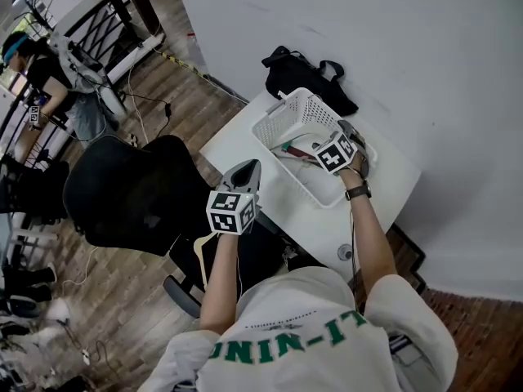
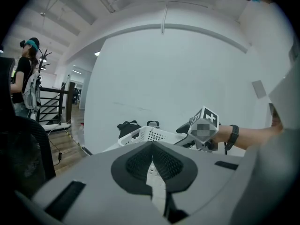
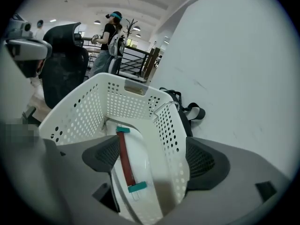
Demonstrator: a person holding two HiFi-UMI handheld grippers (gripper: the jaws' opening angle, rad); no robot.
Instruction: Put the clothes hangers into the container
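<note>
One hanger [image 3: 125, 161] lies in the basket [image 3: 89, 111] by the right hand-held gripper [image 3: 155, 159].

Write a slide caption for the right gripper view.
Open right gripper at the white basket, a hanger lying inside.

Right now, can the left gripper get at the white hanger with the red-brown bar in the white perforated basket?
Probably not from there. The left gripper hangs by the white table's edge near the black office chair, jaws together, and the open right gripper sits over the basket above the hanger.
</note>
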